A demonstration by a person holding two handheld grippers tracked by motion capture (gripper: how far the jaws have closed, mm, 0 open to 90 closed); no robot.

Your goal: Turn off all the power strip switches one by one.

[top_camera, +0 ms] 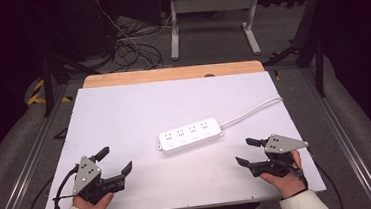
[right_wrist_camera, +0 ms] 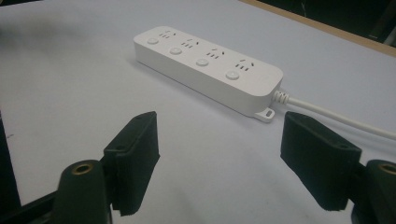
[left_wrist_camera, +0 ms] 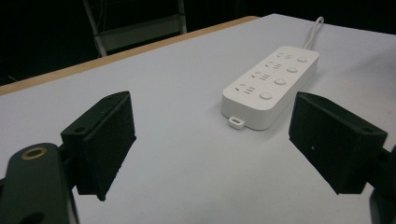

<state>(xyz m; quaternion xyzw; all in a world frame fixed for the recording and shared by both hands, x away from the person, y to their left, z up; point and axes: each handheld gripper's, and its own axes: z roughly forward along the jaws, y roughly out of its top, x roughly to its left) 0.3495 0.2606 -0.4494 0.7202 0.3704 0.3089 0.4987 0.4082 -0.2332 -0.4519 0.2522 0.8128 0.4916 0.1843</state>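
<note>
Power strip [top_camera: 190, 134] lies flat on the white tabletop [top_camera: 124, 114], ahead of both your tools and between them, touching neither. Its long axis runs roughly from one tool toward the other, slightly skewed, with its cord [top_camera: 254, 110] leaving the end nearer your right tool [top_camera: 243, 151] and trailing off past it. Your left tool [top_camera: 115, 159] faces the cordless end. Both tools have their jaws spread wide and hold nothing. I judge the right one slightly nearer. Around the strip the tabletop is bare, a wooden edge [top_camera: 171, 74] behind it, dark floor with cables [top_camera: 129, 48] beyond.
</note>
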